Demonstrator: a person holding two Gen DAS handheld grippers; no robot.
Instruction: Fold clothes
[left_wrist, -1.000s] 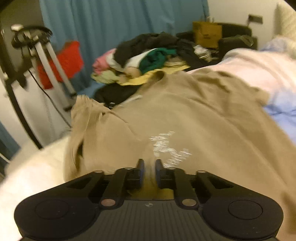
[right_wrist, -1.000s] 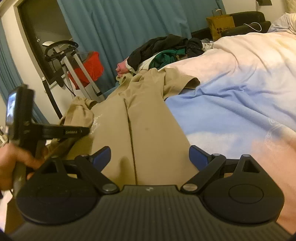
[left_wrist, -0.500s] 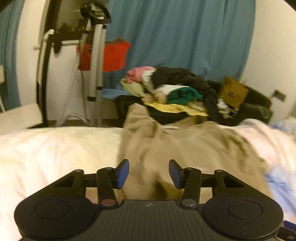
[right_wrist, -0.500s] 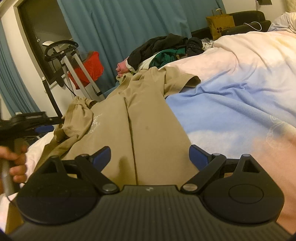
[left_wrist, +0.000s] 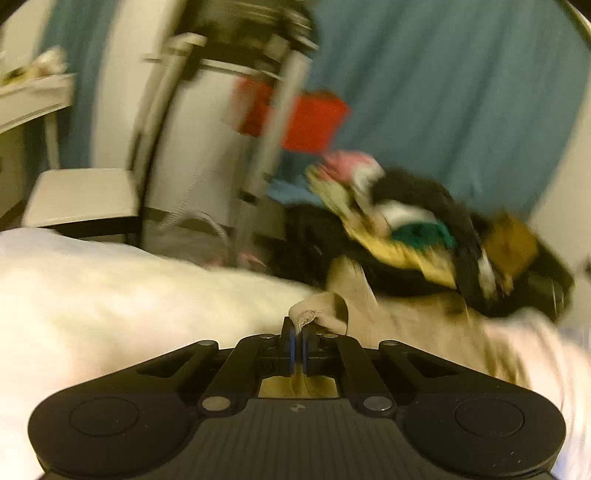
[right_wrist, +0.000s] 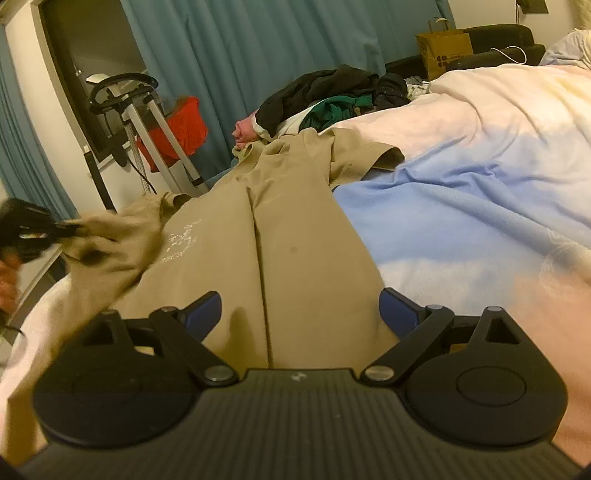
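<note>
A tan shirt (right_wrist: 295, 229) lies spread on the bed, with a crease down its middle and a white print at its left. My left gripper (left_wrist: 297, 332) has its jaws closing tight on a fold of the shirt's edge (left_wrist: 321, 314), and cloth shows between the blue pads. The right wrist view, blurred there, has that left gripper (right_wrist: 68, 227) at the far left, pulling a bunched corner of the shirt up off the bed, a person's hand (right_wrist: 7, 280) behind it. My right gripper (right_wrist: 299, 314) hovers open over the shirt's near end, nothing between its fingers.
The bed's duvet (right_wrist: 480, 184) runs from white to blue and pink on the right. A heap of mixed clothes (right_wrist: 325, 92) lies past the shirt. An exercise machine (right_wrist: 147, 122) with a red cloth (right_wrist: 181, 125) stands by the blue curtain. A paper bag (right_wrist: 443, 51) sits far back.
The left gripper let go near the shirt's print, opened, swung left and rolled, then shut on the shirt's edge and raised it. The right gripper stayed put and open.
</note>
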